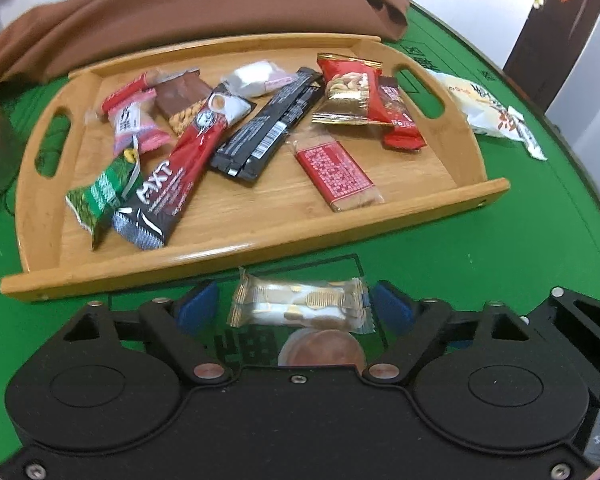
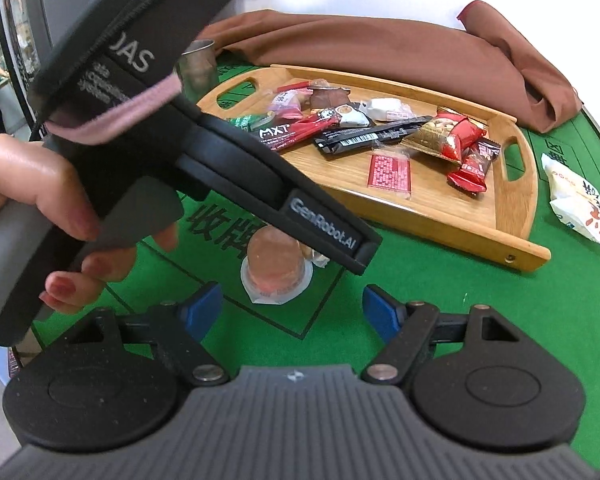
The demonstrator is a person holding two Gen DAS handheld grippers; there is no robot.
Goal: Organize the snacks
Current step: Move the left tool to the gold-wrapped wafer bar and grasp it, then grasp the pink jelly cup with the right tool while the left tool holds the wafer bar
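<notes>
A wooden tray on the green table holds several snack packets; it also shows in the right wrist view. My left gripper is open, its blue pads either side of a clear-wrapped white and gold snack lying on the table just before the tray. A pink jelly cup sits right behind that snack. My right gripper is open and empty, with the jelly cup just ahead of it. The left gripper's body crosses the right wrist view and hides the wrapped snack.
A white snack bag lies on the table right of the tray, also in the right wrist view. A brown cloth is heaped behind the tray. A metal cup stands at the tray's left end.
</notes>
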